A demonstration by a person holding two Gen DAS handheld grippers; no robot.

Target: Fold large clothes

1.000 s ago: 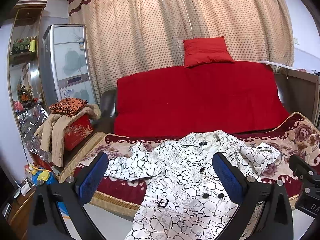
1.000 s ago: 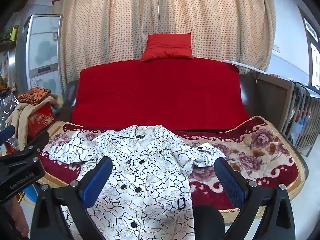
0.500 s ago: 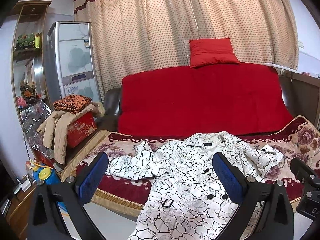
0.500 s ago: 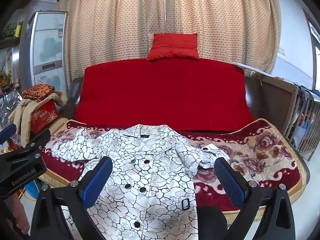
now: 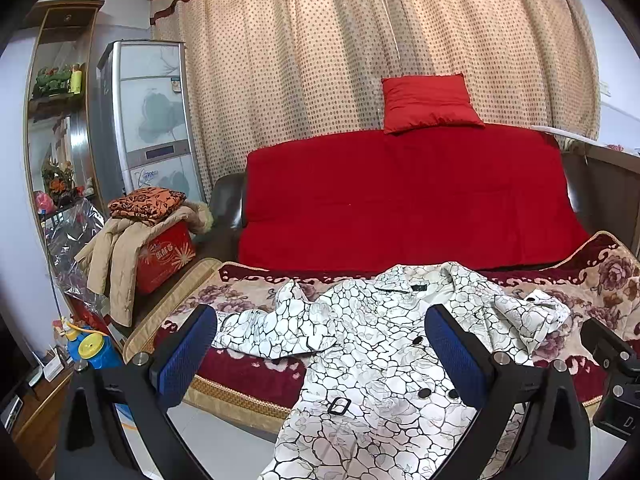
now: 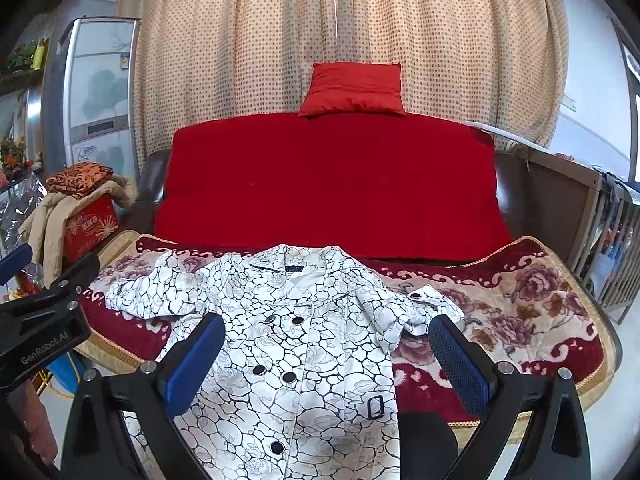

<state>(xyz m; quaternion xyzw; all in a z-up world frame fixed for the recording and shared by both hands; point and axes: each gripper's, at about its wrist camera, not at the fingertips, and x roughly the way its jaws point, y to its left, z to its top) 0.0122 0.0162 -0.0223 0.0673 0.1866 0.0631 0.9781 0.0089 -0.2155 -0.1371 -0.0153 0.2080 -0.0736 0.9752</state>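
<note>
Both wrist cameras look forward and slightly down at the red sofa (image 5: 404, 200) from off its front edge — neither close. The left view stands left of the sofa's middle, the right view nearer centre; both share the white coat (image 6: 296, 344) and red cushion (image 6: 354, 88).

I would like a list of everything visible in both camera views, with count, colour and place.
white coat with black crackle print and dark buttons: one, spread front-up on the sofa seat, hem hanging over the front edge
floral maroon and cream blanket: one, covering the seat
red sofa back cover: one, behind the coat
red cushion: one, on top of the sofa back
dotted beige curtains: behind the sofa
red box: one, left of the sofa, under a beige jacket and orange patterned cloth
silver cabinet: one, far left
left gripper: open, empty
right gripper: open, empty
</note>
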